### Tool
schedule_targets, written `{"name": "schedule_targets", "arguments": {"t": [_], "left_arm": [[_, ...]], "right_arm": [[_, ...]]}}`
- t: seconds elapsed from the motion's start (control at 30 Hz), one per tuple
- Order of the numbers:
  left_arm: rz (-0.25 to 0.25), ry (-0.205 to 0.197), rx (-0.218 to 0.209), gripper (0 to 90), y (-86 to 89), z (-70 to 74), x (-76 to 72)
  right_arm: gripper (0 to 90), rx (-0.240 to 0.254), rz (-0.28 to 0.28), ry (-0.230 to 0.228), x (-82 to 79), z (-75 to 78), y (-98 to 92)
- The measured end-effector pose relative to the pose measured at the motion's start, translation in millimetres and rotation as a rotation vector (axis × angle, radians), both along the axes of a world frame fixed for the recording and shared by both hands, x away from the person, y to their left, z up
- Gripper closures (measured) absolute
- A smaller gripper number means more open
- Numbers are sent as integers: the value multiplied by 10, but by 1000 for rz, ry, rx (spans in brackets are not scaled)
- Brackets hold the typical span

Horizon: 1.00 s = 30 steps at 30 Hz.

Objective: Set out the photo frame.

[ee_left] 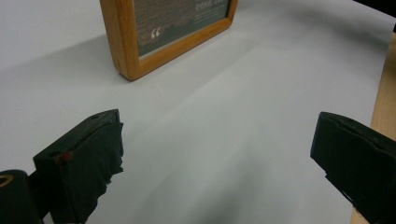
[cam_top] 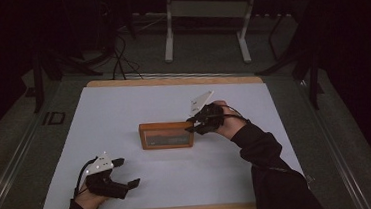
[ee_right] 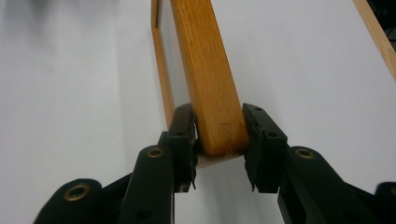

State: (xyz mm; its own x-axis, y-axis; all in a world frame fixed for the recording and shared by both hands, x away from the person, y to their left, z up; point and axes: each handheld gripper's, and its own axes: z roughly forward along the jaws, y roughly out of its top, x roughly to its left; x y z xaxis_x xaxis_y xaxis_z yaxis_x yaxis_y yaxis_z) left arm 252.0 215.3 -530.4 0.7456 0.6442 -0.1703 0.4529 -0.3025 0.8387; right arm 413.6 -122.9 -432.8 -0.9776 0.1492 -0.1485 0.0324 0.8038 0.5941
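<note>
While the left gripper [cam_top: 128, 173] waits at the near left with jaws wide apart and empty, the wooden picture frame [cam_top: 167, 135] stands mid-table, its right end clamped by the right gripper [cam_top: 191, 124]; keep it level, grip firm.

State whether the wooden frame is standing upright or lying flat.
Upright: the frame stands on its long edge on the table, its face showing, with the right gripper at its end.
</note>
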Motion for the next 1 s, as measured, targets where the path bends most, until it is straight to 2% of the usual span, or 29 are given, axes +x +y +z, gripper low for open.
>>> {"name": "schedule_targets", "arguments": {"t": [0.23, 0.6, 1.0], "left_arm": [[-2, 6, -2, 27, -1, -12, 5], [-3, 5, -9, 27, 5, -17, 8], [-10, 13, -11, 27, -4, -31, 10]], "right_arm": [[652, 3, -20, 7, 96, -10, 17], [637, 3, -60, 52, 248, -25, 39], [605, 15, -77, 67, 370, -76, 39]]}}
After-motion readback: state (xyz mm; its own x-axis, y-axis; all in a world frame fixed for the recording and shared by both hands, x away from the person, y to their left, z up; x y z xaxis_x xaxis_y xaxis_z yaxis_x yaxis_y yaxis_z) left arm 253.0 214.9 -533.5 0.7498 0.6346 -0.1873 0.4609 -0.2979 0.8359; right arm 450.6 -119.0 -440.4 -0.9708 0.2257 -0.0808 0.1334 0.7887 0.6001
